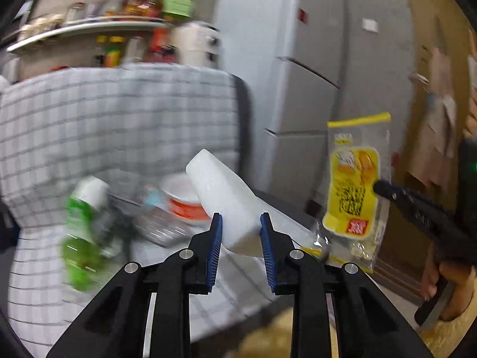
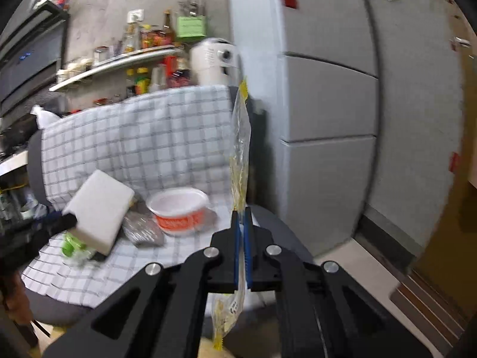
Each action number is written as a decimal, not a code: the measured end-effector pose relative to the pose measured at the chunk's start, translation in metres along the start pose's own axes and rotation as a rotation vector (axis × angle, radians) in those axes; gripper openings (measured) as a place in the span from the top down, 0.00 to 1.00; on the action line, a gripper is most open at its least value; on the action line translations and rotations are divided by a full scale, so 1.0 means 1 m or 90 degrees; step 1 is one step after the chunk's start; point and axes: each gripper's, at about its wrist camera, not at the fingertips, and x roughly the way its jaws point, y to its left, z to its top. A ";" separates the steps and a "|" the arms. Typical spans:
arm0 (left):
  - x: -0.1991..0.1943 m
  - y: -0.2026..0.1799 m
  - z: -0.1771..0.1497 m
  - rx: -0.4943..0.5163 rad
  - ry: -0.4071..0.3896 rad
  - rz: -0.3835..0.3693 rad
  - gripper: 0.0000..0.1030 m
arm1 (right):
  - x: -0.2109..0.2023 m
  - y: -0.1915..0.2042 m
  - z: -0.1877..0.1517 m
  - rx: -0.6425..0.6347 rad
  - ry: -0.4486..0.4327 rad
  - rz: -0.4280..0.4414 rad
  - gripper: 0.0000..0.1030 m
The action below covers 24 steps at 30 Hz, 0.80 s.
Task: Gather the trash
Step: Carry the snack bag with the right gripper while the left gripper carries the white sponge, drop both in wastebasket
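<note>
Both hands are loaded right now. The left claw [image 1: 241, 232] is clamped on a white foam block [image 1: 226, 205], held up off the seat, and the right claw [image 2: 243, 238] is pinched tight on a yellow snack wrapper [image 2: 241, 137] hanging edge-on between its pads. So two bits of trash are picked up, but I'd say neither is binned yet, and no bin is in view. Behind them, on the checkered chair cover [image 2: 167, 137], an orange-and-white bowl [image 2: 179, 208] looks empty, a crumpled clear plastic tray [image 2: 143, 229] sits beside it, plus a green bottle [image 1: 85, 229]. Those look like what's left.
</note>
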 end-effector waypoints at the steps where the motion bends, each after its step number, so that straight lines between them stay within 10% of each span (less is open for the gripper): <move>1: 0.006 -0.013 -0.007 0.001 0.007 -0.033 0.74 | -0.006 -0.011 -0.007 0.002 0.009 -0.023 0.97; 9: 0.046 -0.094 -0.020 0.028 0.029 -0.152 0.73 | -0.036 -0.092 -0.057 0.068 0.050 -0.160 0.97; 19: 0.091 -0.164 -0.034 0.068 0.069 -0.194 0.72 | -0.015 -0.168 -0.108 0.148 0.110 -0.214 0.95; 24: 0.098 -0.173 -0.038 0.087 0.081 -0.177 0.72 | 0.006 -0.195 -0.134 0.199 0.157 -0.227 0.71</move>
